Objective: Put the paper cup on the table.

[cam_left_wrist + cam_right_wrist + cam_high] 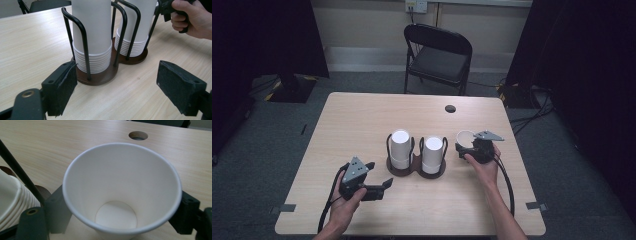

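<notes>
Two tall stacks of white paper cups, upside down, stand in a dark two-ring wire holder [414,171] at mid-table: the left stack [400,147] and the right stack [432,152]. In the left gripper view the stacks [92,30] [140,27] rise close ahead. My left gripper [380,174] [117,75] is open, low on the table in front of the holder, with nothing between its pads. A single white cup [466,136] [120,185] stands mouth up, right of the holder, between the jaws of my right gripper [464,146] [120,215]. That cup's rim is round and unsqueezed.
A round cable hole [450,108] [138,135] sits in the table top behind the single cup. A black folding chair [438,55] stands beyond the far edge. The person's right hand [190,22] is seen past the right stack. Bare wood lies on the table's left side.
</notes>
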A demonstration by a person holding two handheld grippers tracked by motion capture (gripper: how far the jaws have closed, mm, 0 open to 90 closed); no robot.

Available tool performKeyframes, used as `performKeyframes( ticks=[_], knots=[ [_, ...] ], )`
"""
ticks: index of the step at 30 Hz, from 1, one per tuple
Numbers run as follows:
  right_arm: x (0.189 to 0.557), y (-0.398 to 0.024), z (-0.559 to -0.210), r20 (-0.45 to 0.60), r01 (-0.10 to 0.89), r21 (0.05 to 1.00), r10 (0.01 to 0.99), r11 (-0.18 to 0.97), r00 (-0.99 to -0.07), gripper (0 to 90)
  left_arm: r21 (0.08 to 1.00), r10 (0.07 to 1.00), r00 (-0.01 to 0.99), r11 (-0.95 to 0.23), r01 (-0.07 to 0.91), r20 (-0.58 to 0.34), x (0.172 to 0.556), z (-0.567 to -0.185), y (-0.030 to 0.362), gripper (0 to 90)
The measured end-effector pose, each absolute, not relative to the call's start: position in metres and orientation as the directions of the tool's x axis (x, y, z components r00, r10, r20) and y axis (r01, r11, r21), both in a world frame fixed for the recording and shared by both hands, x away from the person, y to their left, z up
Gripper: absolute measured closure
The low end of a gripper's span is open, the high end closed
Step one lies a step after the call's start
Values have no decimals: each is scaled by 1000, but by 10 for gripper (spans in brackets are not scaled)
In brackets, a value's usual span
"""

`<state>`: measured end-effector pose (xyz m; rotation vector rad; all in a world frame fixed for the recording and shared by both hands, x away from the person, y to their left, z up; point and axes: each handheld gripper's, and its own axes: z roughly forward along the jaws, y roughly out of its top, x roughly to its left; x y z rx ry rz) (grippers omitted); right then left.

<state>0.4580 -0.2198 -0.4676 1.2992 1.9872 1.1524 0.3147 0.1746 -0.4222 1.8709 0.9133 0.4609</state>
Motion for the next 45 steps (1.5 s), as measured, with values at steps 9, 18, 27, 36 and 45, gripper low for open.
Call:
performKeyframes(
  ticks=[9,18,27,36,45],
  knots=[
    [459,-222,-470,79,508,845,901,167,-427,139,885,757,649,-251,393,-73,315,-422,175,167],
    [457,-222,-473,63,535,821,901,198,-429,139,888,757,650,-253,385,-67,315,-422,176,168],
    [453,-227,-469,74,555,808,903,195,-423,141,888,759,647,-247,388,-72,315,-421,176,168],
    [444,-236,-461,60,542,816,904,201,-424,141,888,763,642,-242,391,-75,315,-421,177,168],
    [434,-250,-457,72,543,820,908,182,-413,145,884,771,633,-245,398,-72,316,-421,174,171]
  ],
)
